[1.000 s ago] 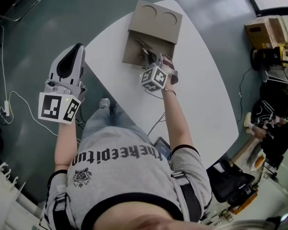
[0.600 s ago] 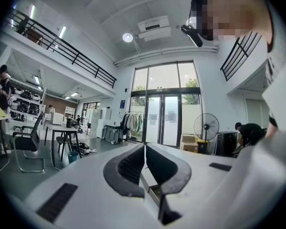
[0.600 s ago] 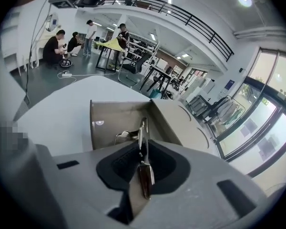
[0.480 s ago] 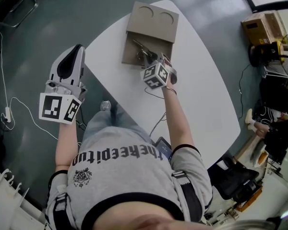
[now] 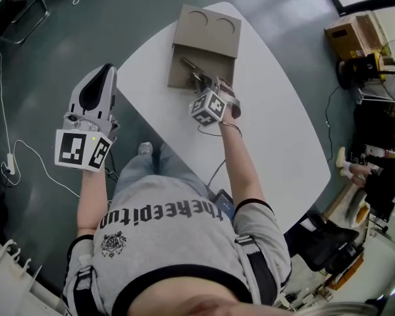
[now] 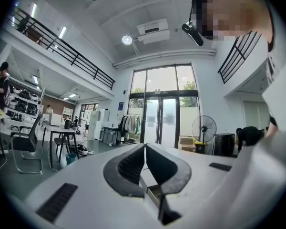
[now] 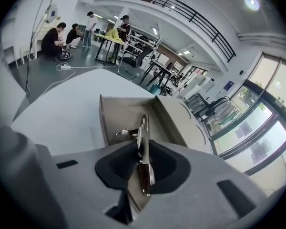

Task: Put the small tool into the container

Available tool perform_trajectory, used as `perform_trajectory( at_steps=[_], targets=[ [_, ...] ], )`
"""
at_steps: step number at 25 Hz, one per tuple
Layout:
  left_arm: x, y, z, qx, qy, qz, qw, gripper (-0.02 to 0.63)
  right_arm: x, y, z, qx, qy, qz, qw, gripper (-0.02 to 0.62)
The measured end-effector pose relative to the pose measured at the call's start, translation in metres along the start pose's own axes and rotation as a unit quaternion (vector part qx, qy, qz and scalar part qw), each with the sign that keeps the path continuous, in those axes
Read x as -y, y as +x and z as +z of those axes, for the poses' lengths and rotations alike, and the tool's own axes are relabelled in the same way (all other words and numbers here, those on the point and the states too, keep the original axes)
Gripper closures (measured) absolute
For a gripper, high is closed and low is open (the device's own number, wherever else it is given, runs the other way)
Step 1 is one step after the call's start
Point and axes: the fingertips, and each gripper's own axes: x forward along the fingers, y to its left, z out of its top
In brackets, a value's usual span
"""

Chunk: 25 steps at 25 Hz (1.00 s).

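Small tool (image 7: 143, 128) pinched in right claw (image 7: 139, 149), seemingly above container (image 7: 126, 109)

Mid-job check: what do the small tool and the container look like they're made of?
The small tool: metal, probably steel, judging by its bright, glinting shaft. Its near end looks glossy reddish brown, maybe wood or plastic. The container: matte tan cardboard or fibreboard, judging by its flat, dull walls with no shine.
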Motion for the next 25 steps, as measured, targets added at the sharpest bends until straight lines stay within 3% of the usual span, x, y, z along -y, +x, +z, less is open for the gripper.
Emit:
perform_trajectory(
  at_steps=[3, 9, 13, 15, 20, 25],
  targets=[
    [-0.005, -0.008, 0.0, 0.002, 0.0, 0.003, 1.0, 0.594, -0.003, -0.002, 0.003, -0.008, 0.011, -0.007, 1.0, 0.525],
    [-0.01, -0.022, 0.002, 0.006, -0.001, 0.004, 1.0, 0.594, -0.011, -0.014, 0.012, 0.007, 0.12, 0.018, 0.993, 0.508],
    [-0.012, -0.028, 0.003, 0.009, -0.001, -0.003, 1.0, 0.594, -0.011, -0.029, 0.019, 0.027, 0.164, -0.001, 0.986, 0.532],
    [-0.012, -0.03, 0.005, 0.012, -0.002, -0.009, 0.9999, 0.594, -0.004, -0.041, 0.023, 0.041, 0.2, -0.017, 0.979, 0.59],
    [-0.007, -0.034, 0.012, 0.02, -0.003, -0.031, 0.9993, 0.594, 0.011, -0.075, 0.04, 0.095, 0.293, -0.036, 0.951, 0.592],
    [0.001, -0.038, 0.016, 0.026, -0.005, -0.056, 0.9981, 0.594, 0.022, -0.118, 0.06, 0.146, 0.33, -0.07, 0.93, 0.592]
  ],
)
